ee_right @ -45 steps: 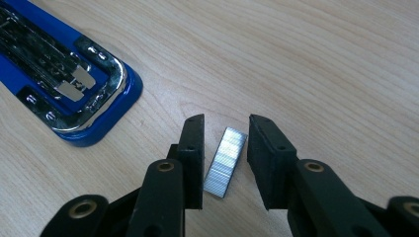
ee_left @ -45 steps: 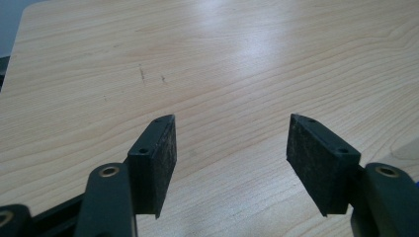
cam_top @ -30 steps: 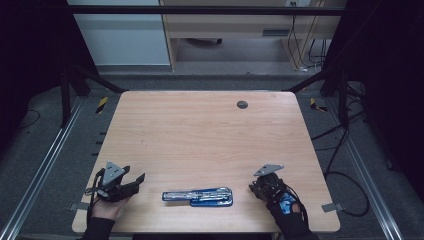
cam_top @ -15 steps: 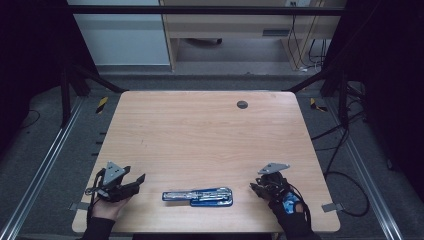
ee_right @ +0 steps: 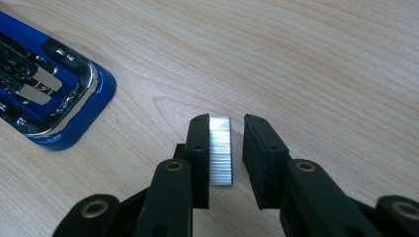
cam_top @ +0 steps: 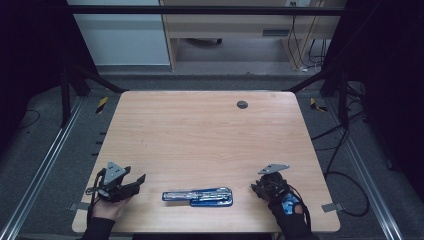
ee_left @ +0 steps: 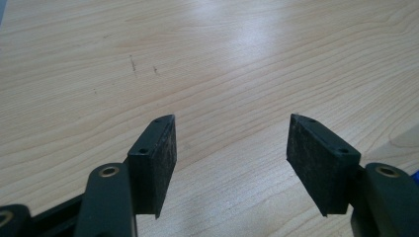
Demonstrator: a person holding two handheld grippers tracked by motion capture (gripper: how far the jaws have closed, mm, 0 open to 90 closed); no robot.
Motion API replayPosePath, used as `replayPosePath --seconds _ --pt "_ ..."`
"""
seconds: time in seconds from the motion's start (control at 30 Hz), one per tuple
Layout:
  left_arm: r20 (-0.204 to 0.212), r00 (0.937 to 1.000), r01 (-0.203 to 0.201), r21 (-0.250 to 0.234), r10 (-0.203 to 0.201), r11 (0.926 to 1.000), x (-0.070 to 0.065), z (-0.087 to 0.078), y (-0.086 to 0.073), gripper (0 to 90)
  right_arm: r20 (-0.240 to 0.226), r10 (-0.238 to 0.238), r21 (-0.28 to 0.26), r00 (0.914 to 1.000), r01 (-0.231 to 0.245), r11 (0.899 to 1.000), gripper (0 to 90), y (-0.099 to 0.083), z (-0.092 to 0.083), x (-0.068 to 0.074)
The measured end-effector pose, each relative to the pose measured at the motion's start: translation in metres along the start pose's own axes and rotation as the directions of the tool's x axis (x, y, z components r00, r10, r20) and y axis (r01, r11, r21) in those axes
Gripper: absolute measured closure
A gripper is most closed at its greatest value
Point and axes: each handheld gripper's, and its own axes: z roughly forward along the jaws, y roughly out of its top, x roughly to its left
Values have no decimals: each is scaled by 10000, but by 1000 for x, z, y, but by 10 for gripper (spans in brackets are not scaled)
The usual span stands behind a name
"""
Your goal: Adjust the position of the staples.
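Fingers of the right gripper (ee_right: pixel 226 143) are being kept narrowly apart around a staple strip (ee_right: pixel 220 150), which is lying on the table (cam_top: pixel 200 135) against the left pad, with a gap at the other; the jaws have just been closing. Fingers of the left gripper (ee_left: pixel 231 148) are being held wide apart over bare wood at the near left. An opened blue stapler (cam_top: pixel 199 196) is lying at the near edge between both grippers, left of the strip.

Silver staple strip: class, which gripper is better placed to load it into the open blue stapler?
Right. The right gripper has the silver staple strip between its jaws, beside the open blue stapler. The left gripper is open over bare wood.
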Motion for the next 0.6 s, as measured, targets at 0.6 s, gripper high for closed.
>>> replayPosePath --seconds 0.6 --pt "62 10000 9 109 -9 9999 0 2 0 358 -29 -257 336 9997 258 9991 773 2 6 1"
